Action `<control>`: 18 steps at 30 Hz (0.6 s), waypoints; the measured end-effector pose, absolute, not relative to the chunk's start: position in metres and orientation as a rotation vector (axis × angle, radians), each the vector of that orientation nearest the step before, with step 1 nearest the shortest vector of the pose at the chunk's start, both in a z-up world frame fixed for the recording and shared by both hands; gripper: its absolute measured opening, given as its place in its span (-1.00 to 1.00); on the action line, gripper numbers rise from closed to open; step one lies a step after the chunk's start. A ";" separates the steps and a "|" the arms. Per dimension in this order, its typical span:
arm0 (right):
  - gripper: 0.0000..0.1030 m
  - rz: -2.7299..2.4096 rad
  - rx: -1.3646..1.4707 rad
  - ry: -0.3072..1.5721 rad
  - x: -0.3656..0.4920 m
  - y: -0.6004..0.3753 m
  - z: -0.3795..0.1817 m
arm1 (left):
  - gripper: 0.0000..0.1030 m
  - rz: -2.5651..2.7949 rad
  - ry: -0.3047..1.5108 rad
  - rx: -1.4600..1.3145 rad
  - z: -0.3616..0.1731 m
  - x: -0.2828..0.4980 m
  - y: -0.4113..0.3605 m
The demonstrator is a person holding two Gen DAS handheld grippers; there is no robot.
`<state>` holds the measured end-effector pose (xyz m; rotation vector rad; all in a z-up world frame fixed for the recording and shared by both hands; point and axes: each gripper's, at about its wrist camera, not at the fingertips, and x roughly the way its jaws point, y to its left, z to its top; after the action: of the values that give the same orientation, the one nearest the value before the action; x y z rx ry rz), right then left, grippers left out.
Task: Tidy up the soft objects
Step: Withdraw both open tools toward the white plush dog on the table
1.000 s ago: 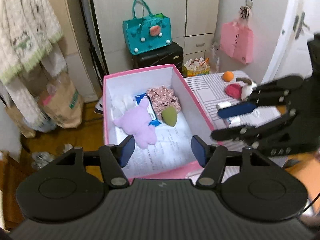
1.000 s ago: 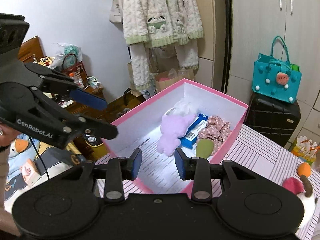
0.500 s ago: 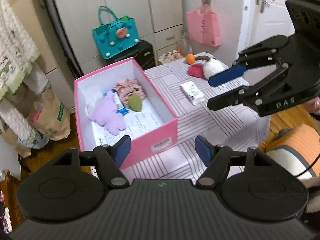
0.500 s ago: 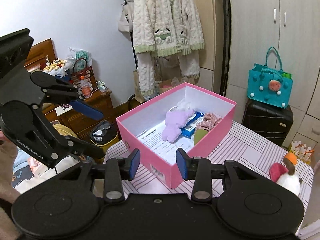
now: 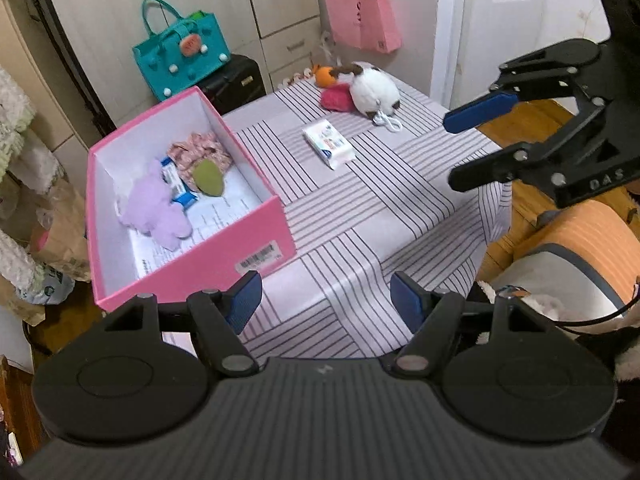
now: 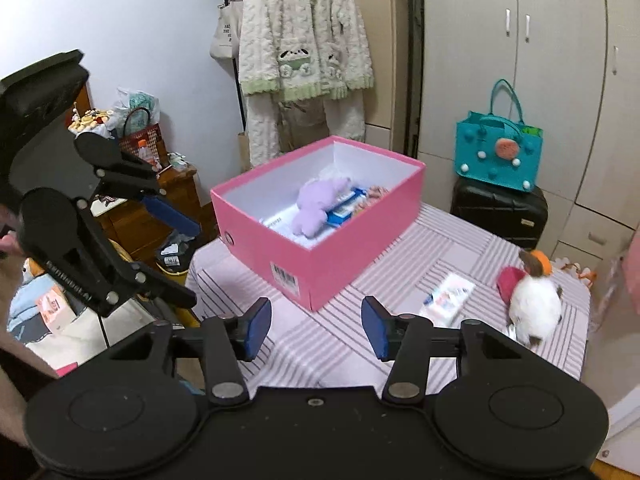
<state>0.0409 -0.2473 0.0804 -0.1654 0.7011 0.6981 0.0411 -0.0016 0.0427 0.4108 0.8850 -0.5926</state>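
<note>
Meanwhile, left gripper [image 5: 326,304], jaws wide and empty, hovers above the striped table's [image 5: 404,208] near edge; right gripper [image 6: 316,330], opening, empty, faces the pink box [image 6: 320,256].

**Materials and finishes at my two tools**

My left tool [image 5: 326,306] and right tool [image 6: 316,330]: matt black plastic, blue ribbed pads. Box [image 5: 256,236]: smooth pink cardboard, white inside, lined with printed paper. Purple toy [image 5: 154,210] and white toy [image 5: 374,90]: fuzzy plush. Surface [image 5: 384,208]: smooth striped cloth. Tissue pack [image 5: 329,144]: glossy plastic wrap. Teal bag [image 6: 498,158]: matt felt.
</note>
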 end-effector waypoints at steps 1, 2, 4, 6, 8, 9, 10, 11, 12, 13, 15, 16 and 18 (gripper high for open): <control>0.10 0.696 -0.163 0.703 0.039 -0.251 0.077 | 0.36 -0.598 0.888 0.410 0.041 0.041 -0.005; 0.13 0.695 -0.156 0.706 0.036 -0.255 0.073 | 0.36 -0.607 0.890 0.410 0.039 0.042 -0.009; 0.17 0.691 -0.134 0.717 0.035 -0.264 0.065 | 0.36 -0.614 0.882 0.426 0.035 0.043 -0.017; 0.22 0.680 -0.117 0.732 0.034 -0.271 0.057 | 0.36 -0.606 0.865 0.451 0.028 0.044 -0.027; 0.26 0.666 -0.102 0.746 0.034 -0.279 0.047 | 0.36 -0.612 0.856 0.458 0.022 0.047 -0.035; 0.27 0.662 -0.094 0.752 0.035 -0.284 0.042 | 0.36 -0.620 0.855 0.450 0.019 0.048 -0.039; 0.27 0.658 -0.084 0.759 0.037 -0.288 0.038 | 0.36 -0.633 0.854 0.434 0.015 0.051 -0.043; 0.27 0.649 -0.073 0.765 0.039 -0.293 0.033 | 0.36 -0.645 0.852 0.422 0.013 0.053 -0.047; 0.27 0.639 -0.064 0.768 0.041 -0.298 0.028 | 0.36 -0.655 0.847 0.411 0.010 0.055 -0.051; 0.28 0.631 -0.060 0.768 0.043 -0.303 0.023 | 0.36 -0.665 0.838 0.395 0.008 0.058 -0.055; 0.32 0.616 -0.054 0.763 0.047 -0.311 0.015 | 0.36 -0.676 0.819 0.369 0.003 0.063 -0.062; 0.34 0.610 -0.051 0.759 0.049 -0.314 0.011 | 0.36 -0.681 0.808 0.357 0.001 0.066 -0.066; 0.35 0.596 -0.051 0.744 0.052 -0.320 0.002 | 0.36 -0.687 0.789 0.335 -0.003 0.072 -0.073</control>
<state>0.0521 -0.3202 0.0024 -0.0506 0.7437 0.5962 0.0719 -0.0733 -0.0035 0.3345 0.7892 -0.6868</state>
